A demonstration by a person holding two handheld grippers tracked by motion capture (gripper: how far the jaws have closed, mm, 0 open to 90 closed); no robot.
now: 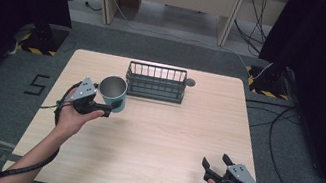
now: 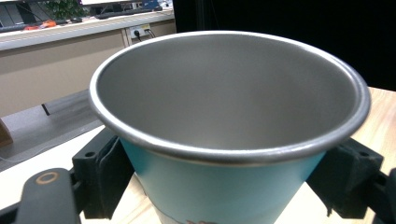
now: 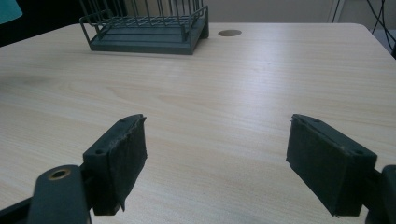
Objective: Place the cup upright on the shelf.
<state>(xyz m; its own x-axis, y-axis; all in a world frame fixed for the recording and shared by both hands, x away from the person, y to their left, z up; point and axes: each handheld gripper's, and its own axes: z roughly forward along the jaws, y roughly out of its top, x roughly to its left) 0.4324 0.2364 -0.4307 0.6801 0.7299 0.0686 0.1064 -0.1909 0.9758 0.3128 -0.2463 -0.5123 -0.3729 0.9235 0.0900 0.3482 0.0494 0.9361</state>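
On the left half of the table (image 1: 153,135), just in front of the wire rack's (image 1: 156,82) left end, a teal cup (image 1: 113,92) with a steel inside stands upright, mouth up. The left gripper (image 1: 109,109) pinches it, one jaw pressed to each side of its wall, seen close in the left gripper view (image 2: 224,196). Well apart, near the table's front right corner, the right gripper (image 1: 216,163) is held with jaws spread wide around bare wood.
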